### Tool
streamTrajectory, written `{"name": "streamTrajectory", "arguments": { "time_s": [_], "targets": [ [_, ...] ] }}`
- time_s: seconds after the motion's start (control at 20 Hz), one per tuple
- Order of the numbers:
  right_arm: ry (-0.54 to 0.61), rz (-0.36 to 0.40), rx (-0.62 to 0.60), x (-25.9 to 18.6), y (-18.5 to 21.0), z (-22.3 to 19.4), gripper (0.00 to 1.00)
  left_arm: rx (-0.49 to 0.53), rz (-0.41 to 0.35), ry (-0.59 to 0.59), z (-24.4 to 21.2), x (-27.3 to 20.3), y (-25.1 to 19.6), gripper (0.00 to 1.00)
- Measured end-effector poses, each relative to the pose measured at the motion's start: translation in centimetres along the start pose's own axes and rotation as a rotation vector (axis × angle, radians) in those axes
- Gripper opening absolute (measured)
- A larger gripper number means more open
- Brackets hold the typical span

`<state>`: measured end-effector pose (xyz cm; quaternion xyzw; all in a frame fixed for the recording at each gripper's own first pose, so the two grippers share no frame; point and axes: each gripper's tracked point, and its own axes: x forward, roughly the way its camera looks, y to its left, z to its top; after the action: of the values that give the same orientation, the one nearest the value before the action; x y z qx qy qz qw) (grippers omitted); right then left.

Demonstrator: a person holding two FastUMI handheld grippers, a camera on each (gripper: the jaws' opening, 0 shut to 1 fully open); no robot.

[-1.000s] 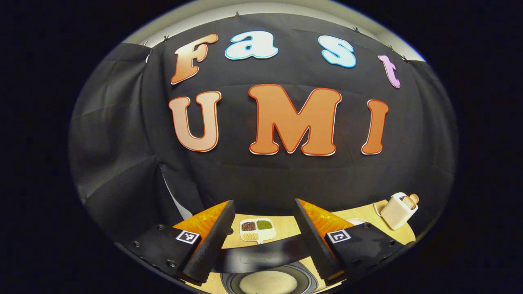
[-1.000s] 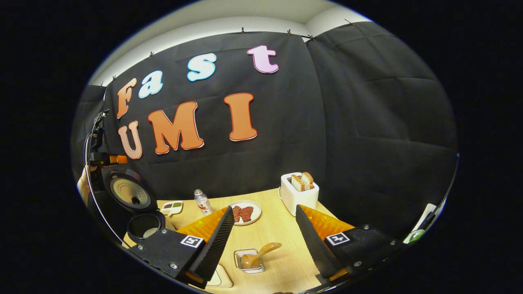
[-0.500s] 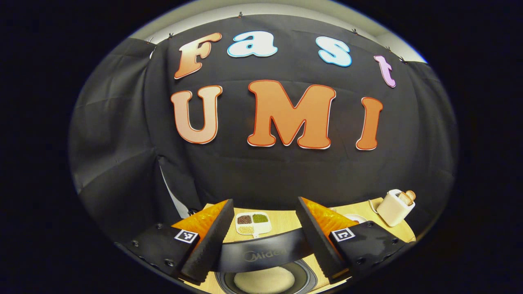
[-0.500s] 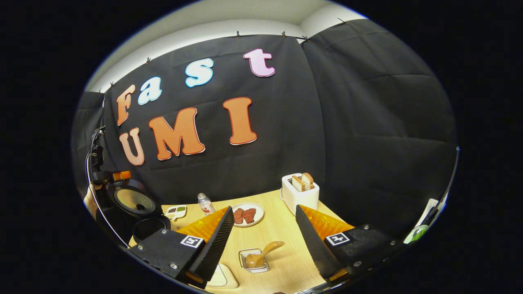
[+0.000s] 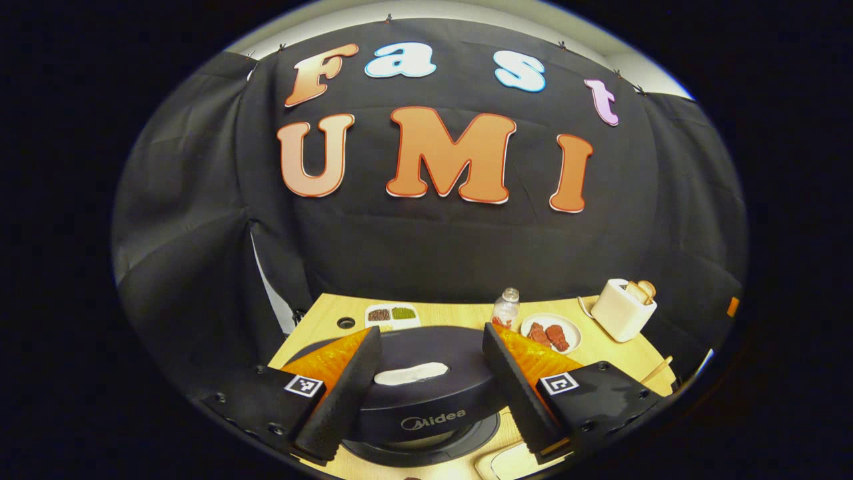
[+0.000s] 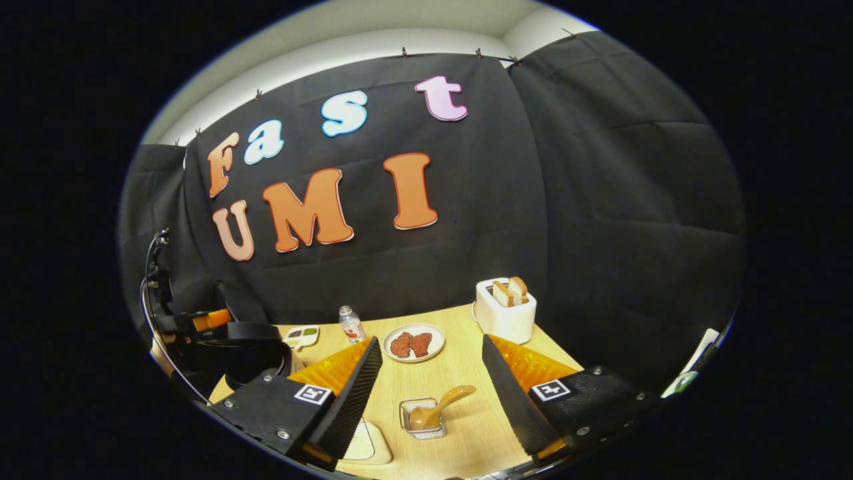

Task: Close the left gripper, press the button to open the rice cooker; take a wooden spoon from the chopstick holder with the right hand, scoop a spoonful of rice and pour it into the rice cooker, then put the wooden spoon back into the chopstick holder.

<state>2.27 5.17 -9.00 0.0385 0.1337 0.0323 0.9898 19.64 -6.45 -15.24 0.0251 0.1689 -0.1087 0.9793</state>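
Standing here watching, and it looks like the job's basically wrapped. The right gripper [image 6: 431, 340] is wide open with nothing in it, hanging above the pale wooden table [image 6: 466, 373]. Straight ahead of it, just below the gap between its fingers, the light-brown wooden spoon [image 6: 441, 405] sits bowl-down in the little square wire chopstick holder [image 6: 418, 428], handle leaning off to the gripper's right. That lean makes sense, since it leaves the handle sticking out and easy to grab. I'd guess the spoon has been returned, which is why that gripper is empty and backed off.

The left gripper [image 5: 432, 330] is also spread wide and gripping nothing. The round black rice cooker [image 5: 433, 400] is right under and between its fingers. The lid lies almost flat, with a dark gap showing above the pot rim, so I'd say it's not latched. I can't tell if the fingers actually touch the lid.

Beyond the right gripper are a white plate of reddish meat pieces [image 6: 413, 343], a small clear bottle [image 6: 350, 325] and a white toaster with bread slices [image 6: 503, 317], all well out of the way.
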Motion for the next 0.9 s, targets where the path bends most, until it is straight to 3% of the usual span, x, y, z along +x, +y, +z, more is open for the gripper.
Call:
{"name": "streamTrajectory", "arguments": {
  "time_s": [0.15,0.3,0.35,0.4,0.55,0.75,0.9],
  "targets": [
    [0.015,0.016,-0.008,-0.2,-0.1,-0.5,0.94,-0.033,0.025,0.04,-4.6,-0.5,0.1,0.97],
    [0.024,0.02,-0.013,-0.4,-0.3,-0.8,0.93,0.024,0.032,-0.011,-6.2,-0.7,-0.2,1.0],
    [0.029,0.02,-0.015,-0.3,-0.5,-0.9,0.94,0.024,0.035,-0.015,-6.8,-0.7,-0.2,0.95],
    [0.035,0.021,-0.015,-0.4,-0.5,-1.2,0.93,0.019,0.04,-0.012,-7.7,-0.6,-0.2,1.0],
    [0.053,0.024,-0.018,-0.6,-0.7,-1.8,0.94,0.072,0.058,0.052,-11.0,-0.3,-0.4,1.0],
    [0.067,0.028,-0.021,-0.7,-0.9,-2.2,0.94,0.042,0.084,-0.078,-10.3,-0.6,0.0,0.96],
    [0.08,0.022,-0.007,-0.7,-1.5,-2.8,0.94,0.064,0.082,-0.029,-11.9,-0.5,-0.4,1.0]
  ]
}}
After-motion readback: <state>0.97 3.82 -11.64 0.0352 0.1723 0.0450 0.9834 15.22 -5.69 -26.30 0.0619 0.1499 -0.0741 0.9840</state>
